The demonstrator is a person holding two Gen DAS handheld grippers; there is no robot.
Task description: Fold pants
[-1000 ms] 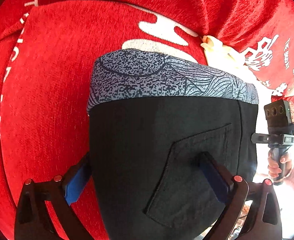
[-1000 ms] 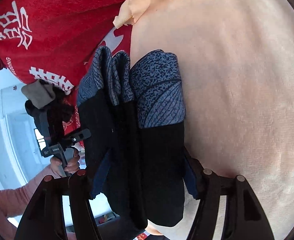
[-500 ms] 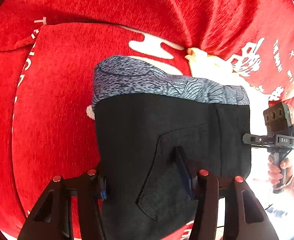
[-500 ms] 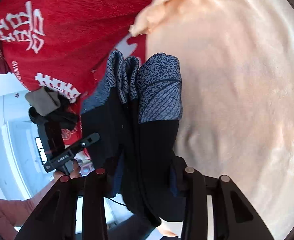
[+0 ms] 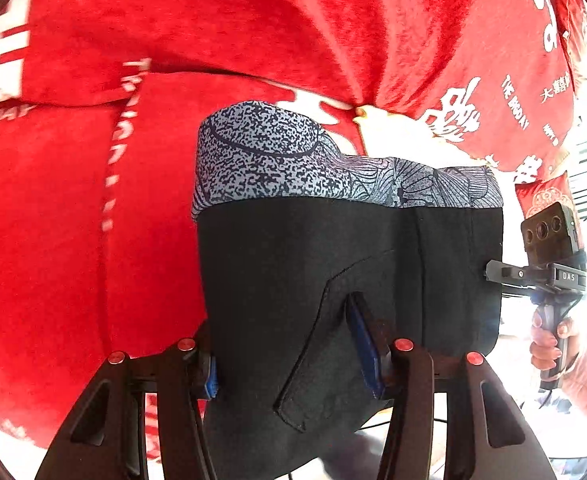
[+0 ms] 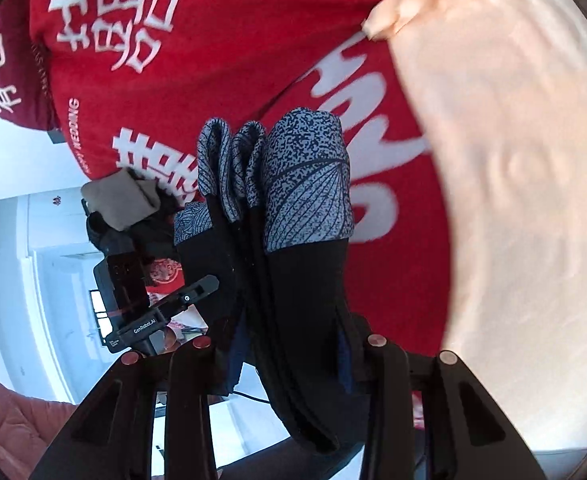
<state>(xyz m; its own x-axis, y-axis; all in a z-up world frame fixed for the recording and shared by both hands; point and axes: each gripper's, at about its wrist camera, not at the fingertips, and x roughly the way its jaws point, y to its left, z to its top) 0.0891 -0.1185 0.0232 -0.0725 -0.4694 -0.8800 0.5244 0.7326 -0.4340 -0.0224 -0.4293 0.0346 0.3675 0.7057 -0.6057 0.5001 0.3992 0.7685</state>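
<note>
The black pants point(image 5: 293, 280) with a grey patterned waistband point(image 5: 277, 160) hang folded in the air above a red bedspread. My left gripper point(image 5: 289, 352) is shut on the pants near a back pocket, its blue pads pressed into the cloth. My right gripper point(image 6: 289, 352) is shut on the same pants point(image 6: 293, 280), seen edge-on as several stacked layers with the waistband point(image 6: 305, 184) at the top. The right gripper's body point(image 5: 549, 264) shows at the pants' right edge in the left wrist view, and the left gripper's body point(image 6: 149, 292) shows at the left in the right wrist view.
A red bedspread with white characters point(image 5: 93, 160) fills the background. A peach blanket point(image 6: 513, 160) lies to the right in the right wrist view. A hand point(image 5: 549, 344) holds the right gripper's handle. White room walls point(image 6: 21, 240) lie beyond the bed edge.
Both grippers have closed from wide open onto the folded pants. The pants have lifted and drawn back from the bed, so more red bedspread shows behind them.
</note>
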